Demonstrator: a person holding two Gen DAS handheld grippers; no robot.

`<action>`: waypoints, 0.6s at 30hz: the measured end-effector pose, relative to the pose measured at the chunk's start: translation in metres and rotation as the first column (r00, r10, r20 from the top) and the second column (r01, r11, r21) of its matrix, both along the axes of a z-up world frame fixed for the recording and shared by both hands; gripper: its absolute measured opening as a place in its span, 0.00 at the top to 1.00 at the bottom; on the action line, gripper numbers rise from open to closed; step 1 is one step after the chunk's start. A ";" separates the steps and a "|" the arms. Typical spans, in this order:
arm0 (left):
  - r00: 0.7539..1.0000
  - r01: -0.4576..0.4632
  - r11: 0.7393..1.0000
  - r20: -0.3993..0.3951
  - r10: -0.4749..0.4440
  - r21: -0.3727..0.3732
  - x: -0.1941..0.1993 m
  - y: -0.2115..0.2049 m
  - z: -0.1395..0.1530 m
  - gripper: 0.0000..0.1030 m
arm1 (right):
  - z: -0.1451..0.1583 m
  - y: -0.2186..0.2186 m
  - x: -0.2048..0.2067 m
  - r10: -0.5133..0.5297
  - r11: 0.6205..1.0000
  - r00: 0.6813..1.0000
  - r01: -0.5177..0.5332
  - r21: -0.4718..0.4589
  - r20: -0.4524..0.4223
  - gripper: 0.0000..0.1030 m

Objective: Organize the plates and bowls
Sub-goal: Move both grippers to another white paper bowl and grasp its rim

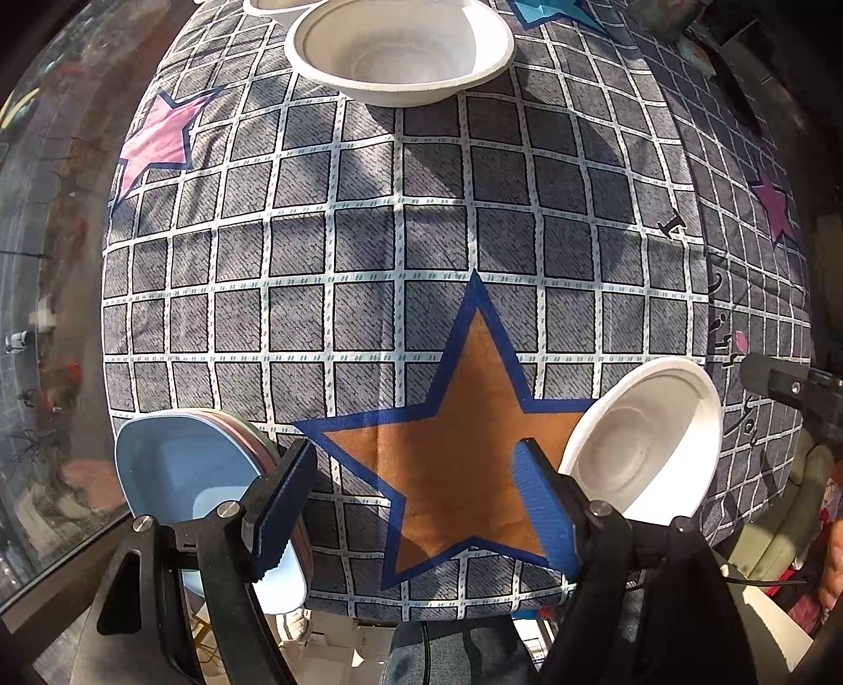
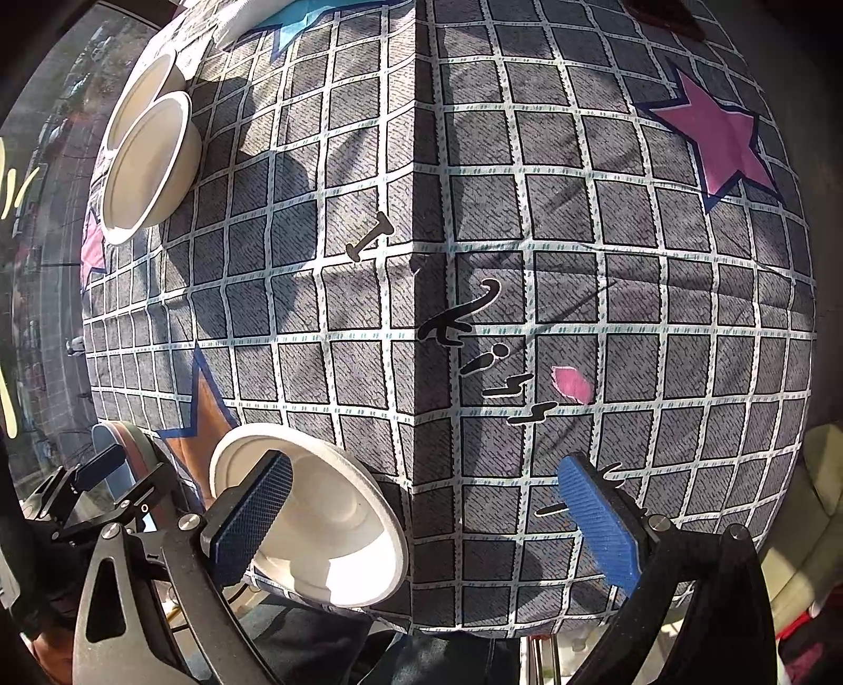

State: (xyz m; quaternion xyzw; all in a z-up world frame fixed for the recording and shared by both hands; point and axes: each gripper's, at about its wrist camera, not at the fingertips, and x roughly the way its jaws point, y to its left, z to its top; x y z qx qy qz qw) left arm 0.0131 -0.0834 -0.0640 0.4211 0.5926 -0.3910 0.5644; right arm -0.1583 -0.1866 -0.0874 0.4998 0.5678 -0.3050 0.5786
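Observation:
My left gripper (image 1: 416, 506) is open and empty above the orange star on the tablecloth. A stack of plates with a light blue one on top (image 1: 184, 474) sits by its left finger at the near left table edge. A white bowl (image 1: 648, 453) sits by its right finger at the near edge. Two more white bowls (image 1: 400, 47) stand at the far side. My right gripper (image 2: 427, 516) is open and empty; its left finger overlaps the near white bowl (image 2: 326, 527). The far bowls (image 2: 150, 163) show at the upper left. The plate stack (image 2: 131, 442) shows at the far left.
The table (image 1: 369, 237) is covered by a grey checked cloth with coloured stars. The right gripper's body (image 1: 790, 390) shows at the right edge of the left wrist view. The left gripper (image 2: 95, 474) shows at the lower left of the right wrist view. A window lies to the left.

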 end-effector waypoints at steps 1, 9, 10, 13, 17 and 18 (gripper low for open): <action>1.000 -0.006 1.000 -0.001 0.006 0.000 0.002 -0.001 0.001 0.23 | 0.000 -0.001 0.001 0.003 1.000 1.000 -0.003 -0.001 -0.001 0.02; 0.999 -0.041 0.999 0.004 0.041 -0.015 0.017 -0.007 0.004 0.23 | 0.002 -0.010 0.016 0.034 0.999 0.999 -0.034 -0.013 -0.005 0.02; 0.999 -0.044 0.999 0.006 0.044 -0.013 0.018 -0.008 0.003 0.23 | 0.003 -0.011 0.017 0.037 0.999 0.999 -0.037 -0.014 -0.005 0.01; 0.998 -0.056 0.998 0.005 0.056 -0.008 0.025 -0.012 0.003 0.23 | 0.003 -0.015 0.021 0.048 0.999 0.999 -0.048 -0.017 -0.009 0.01; 0.997 -0.072 0.997 0.011 0.072 -0.020 0.040 -0.025 0.008 0.22 | 0.005 -0.023 0.029 0.077 0.996 0.997 -0.078 -0.035 -0.022 0.01; 0.997 -0.076 0.997 0.016 0.076 -0.028 0.045 -0.029 0.010 0.22 | 0.006 -0.027 0.031 0.085 0.995 0.996 -0.086 -0.042 -0.023 0.01</action>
